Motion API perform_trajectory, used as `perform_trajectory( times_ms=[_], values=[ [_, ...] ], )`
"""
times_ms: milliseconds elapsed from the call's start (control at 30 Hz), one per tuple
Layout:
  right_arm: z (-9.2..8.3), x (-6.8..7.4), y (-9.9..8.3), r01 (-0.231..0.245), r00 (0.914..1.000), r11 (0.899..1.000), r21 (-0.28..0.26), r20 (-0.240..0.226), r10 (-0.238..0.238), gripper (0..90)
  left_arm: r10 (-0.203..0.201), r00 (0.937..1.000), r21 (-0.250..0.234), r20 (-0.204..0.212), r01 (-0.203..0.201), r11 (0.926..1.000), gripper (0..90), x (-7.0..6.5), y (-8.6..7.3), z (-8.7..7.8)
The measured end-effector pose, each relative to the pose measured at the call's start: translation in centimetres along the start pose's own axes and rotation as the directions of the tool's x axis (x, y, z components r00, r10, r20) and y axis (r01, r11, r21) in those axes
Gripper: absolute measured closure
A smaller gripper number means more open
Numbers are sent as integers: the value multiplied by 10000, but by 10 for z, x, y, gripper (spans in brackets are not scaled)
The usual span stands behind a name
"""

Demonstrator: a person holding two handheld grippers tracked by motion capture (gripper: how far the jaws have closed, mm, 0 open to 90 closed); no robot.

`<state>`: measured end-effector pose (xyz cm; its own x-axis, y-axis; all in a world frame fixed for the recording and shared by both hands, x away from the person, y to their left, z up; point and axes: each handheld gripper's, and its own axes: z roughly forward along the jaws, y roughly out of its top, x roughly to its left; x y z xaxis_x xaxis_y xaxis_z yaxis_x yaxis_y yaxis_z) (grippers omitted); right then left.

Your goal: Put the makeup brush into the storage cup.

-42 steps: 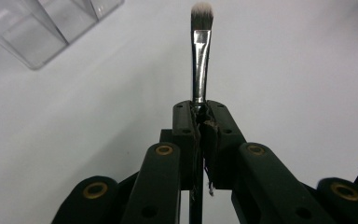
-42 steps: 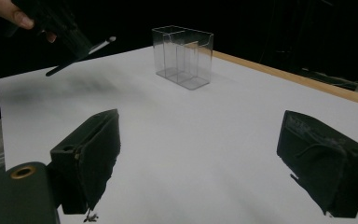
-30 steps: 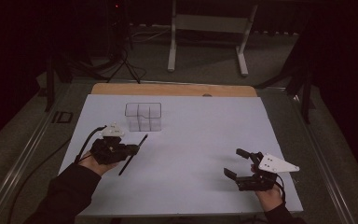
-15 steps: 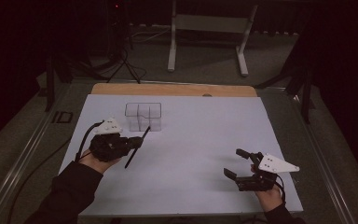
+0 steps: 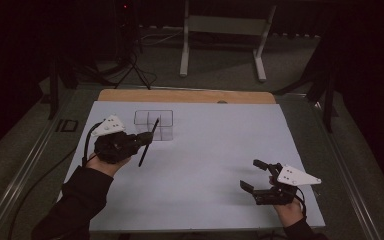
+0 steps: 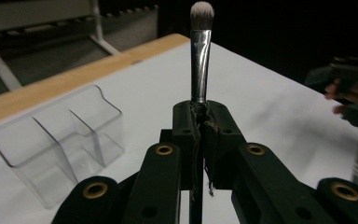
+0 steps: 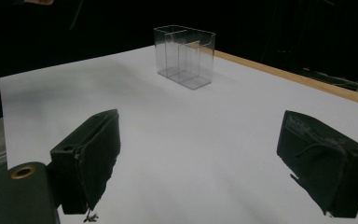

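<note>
My left gripper is shut on a thin makeup brush. The brush has a silver ferrule and a pale bristle tip; it slants up toward a clear plastic organizer with several compartments. The bristle tip sits at the organizer's near right edge in the high view. My right gripper rests open near the sheet's front right, with nothing between its jaws.
A white sheet covers the table, with a wooden strip along the far edge. A metal stand and a tripod are on the floor beyond. A cable trails off the left gripper.
My left gripper has carried the brush forward and to the right, toward the organizer, and tilted it more upright. The right gripper has stayed put.
</note>
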<state>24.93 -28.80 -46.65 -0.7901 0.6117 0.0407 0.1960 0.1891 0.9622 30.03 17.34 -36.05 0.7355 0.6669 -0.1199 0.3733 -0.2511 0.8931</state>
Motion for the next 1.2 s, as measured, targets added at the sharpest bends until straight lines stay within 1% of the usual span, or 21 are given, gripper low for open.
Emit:
perform_trajectory(
  times_ms=[33,100,200,267,333,400,433,500,533,600,667,733,833,867,900,933,967,1033,1100,1133,1200],
  values=[
    [0,0,0,16,10000,10000,-3,0,-16,133,-22,10000,-86,-40,22,10000,848,0,1,1],
    [0,0,0,10,10000,10000,-1,-7,-10,133,23,9996,-257,-268,-30,9997,848,0,3,2],
    [0,0,0,4,10000,10000,17,-13,-4,133,56,9993,-490,-370,-74,9988,848,1,6,3],
    [0,0,0,6,10000,10000,20,-13,-5,133,101,9983,-717,-571,-142,9973,848,1,8,4],
    [0,0,0,1,10000,10000,8,-14,-1,133,24,9982,-917,-598,-79,9958,847,1,10,4],
    [1,0,0,-23,10000,10000,0,-17,23,133,32,9969,-1056,-786,-115,9943,847,1,12,5],
    [1,0,0,-27,10000,10000,4,-21,27,133,28,9972,-1121,-751,-113,9936,847,1,13,6],
    [1,0,0,-2,10000,10000,4,-25,2,133,128,9953,-1304,-964,-254,9911,848,1,15,7],
    [1,0,0,-2,10000,10000,1,-29,2,133,83,9958,-1343,-916,-206,9907,848,2,16,7],
    [1,0,0,-14,10000,10000,0,-26,14,133,-2,9951,-1510,-993,-149,9884,847,3,19,8],
    [1,0,0,-26,10000,10000,-4,-18,26,133,43,9951,-1574,-986,-199,9873,848,3,22,9],
    [1,0,0,-24,10000,10000,-3,-16,24,133,141,9940,-1638,-1088,-319,9860,847,3,25,10],
    [1,0,0,-38,10000,10000,14,-19,38,133,153,9927,-1917,-1198,-383,9807,847,5,28,11],
    [1,0,0,-38,10000,10000,16,-23,38,133,90,9932,-2027,-1162,-326,9787,847,6,29,11],
    [1,0,0,-33,10000,10000,15,-27,33,133,67,9918,-2112,-1275,-337,9769,847,7,30,12],
    [1,0,0,-25,10000,10000,13,-25,25,133,61,9919,-2179,-1271,-339,9754,847,8,30,12],
    [1,0,0,-25,10000,10000,15,-26,25,133,0,9929,-2191,-1191,-263,9753,847,9,31,14],
    [0,0,0,-13,10000,10000,21,-27,13,133,56,9900,-2097,-1408,-353,9771,847,10,32,17],
    [0,0,0,-16,10000,10000,14,-26,16,133,-71,9901,-2174,-1405,-239,9758,847,11,33,19],
    [0,0,0,-25,10000,10000,12,-23,25,133,-111,9889,-2257,-1479,-228,9739,847,11,33,19],
    [0,0,0,-25,10000,10000,12,-27,25,133,-230,9889,-2407,-1465,-131,9705,846,14,34,20]
  ],
)
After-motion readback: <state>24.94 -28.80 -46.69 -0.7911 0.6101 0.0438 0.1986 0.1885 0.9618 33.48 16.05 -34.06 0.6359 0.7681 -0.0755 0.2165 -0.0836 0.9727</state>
